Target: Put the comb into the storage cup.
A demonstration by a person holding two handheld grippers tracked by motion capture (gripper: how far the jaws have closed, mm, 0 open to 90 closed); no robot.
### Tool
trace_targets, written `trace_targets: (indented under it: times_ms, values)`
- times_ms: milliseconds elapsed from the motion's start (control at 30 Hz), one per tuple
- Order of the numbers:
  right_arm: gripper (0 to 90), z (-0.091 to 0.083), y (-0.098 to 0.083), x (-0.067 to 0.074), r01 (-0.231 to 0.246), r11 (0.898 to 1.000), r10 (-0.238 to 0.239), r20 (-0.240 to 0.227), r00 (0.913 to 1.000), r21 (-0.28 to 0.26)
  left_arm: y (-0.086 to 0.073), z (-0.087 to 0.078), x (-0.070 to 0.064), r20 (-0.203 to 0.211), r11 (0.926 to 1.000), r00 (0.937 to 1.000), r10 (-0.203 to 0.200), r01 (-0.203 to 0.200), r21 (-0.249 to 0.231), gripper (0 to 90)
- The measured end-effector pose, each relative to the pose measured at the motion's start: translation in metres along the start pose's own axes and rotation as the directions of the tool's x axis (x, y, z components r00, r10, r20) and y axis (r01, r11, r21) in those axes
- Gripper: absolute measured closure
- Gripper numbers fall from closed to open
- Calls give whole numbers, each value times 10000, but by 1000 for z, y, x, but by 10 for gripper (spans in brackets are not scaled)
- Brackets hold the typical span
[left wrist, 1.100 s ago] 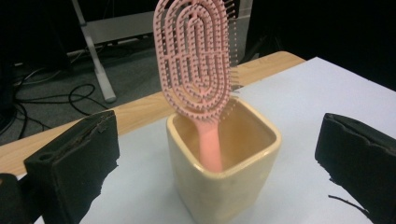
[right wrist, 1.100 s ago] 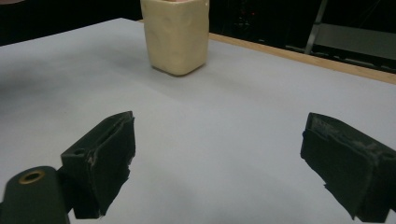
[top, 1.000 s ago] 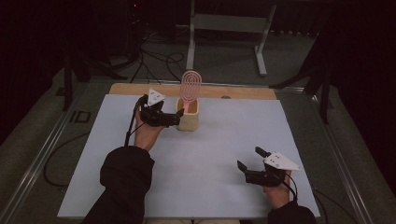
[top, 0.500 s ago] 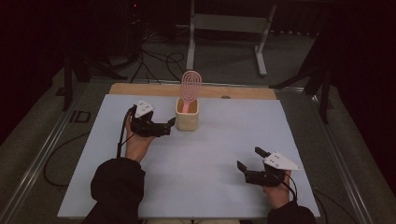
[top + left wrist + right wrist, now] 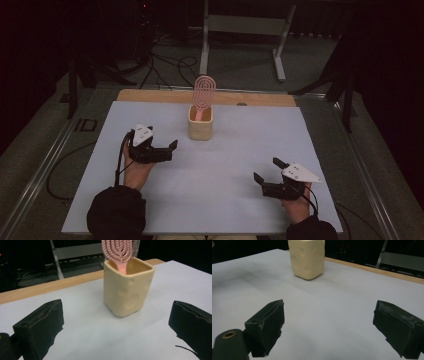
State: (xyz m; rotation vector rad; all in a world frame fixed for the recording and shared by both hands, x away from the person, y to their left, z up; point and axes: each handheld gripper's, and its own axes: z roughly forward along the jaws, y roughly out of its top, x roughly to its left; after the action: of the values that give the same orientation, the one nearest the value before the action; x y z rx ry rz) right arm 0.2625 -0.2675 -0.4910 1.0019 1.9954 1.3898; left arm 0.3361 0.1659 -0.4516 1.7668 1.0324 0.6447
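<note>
Pulled back from the cream square ceramic holder (image 5: 200,122) over the last second: left gripper (image 5: 170,149), earlier right against the holder's left side, now near it but apart, down and to the left on the sheet. Jaws spread wide, nothing between them, tips aimed right toward the holder. Held from below by a left hand (image 5: 136,167) with a black sleeve (image 5: 116,216) at the near edge, cable looping off the gripper's left side. Seen along the left gripper's own jaws: holder (image 5: 127,288) standing upright just ahead, between the two black pads (image 5: 41,326), not touched.

Unmoved at near right: right gripper (image 5: 266,174), resting low over the sheet, jaws likewise wide apart and empty, pointing far-left toward the holder (image 5: 307,257), well apart from it.

Standing upright in the holder, handle down: pink plastic oval hairbrush (image 5: 204,95), its slotted head (image 5: 120,250) rising above the rim at centre far.

Underneath: pale grey-white sheet (image 5: 225,165) covering a table, with a strip of bare light wood (image 5: 150,96) along the far edge. Beyond, in a dark room: grey floor, black cables (image 5: 165,65) at far left, a white metal stand (image 5: 245,30) at far centre.
</note>
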Motion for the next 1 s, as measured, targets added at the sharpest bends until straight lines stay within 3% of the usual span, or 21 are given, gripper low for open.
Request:
trace_targets:
  times_ms: [367, 600, 833, 1000]
  values:
    - [101, 1, 0, 2, 18, 10000, -18, -10, 10000, -17, -33, -39, 13, -410, 9997, 9992, -1, 11, 236, 5]
    - [101, 1, 1, 3, 14, 10000, -14, -17, 10000, -55, -57, -60, 24, -656, 9989, 9974, -285, 309, 356, 5]
    - [101, -1, 2, 3, -21, 9999, 21, -9, 10000, -158, -73, -78, 29, -892, 9991, 9952, -400, 410, 96, 5]
    - [101, -2, 3, 1, -41, 9998, 42, 41, 10000, -177, -79, -89, 29, -1018, 9992, 9944, -293, 266, -282, 6]
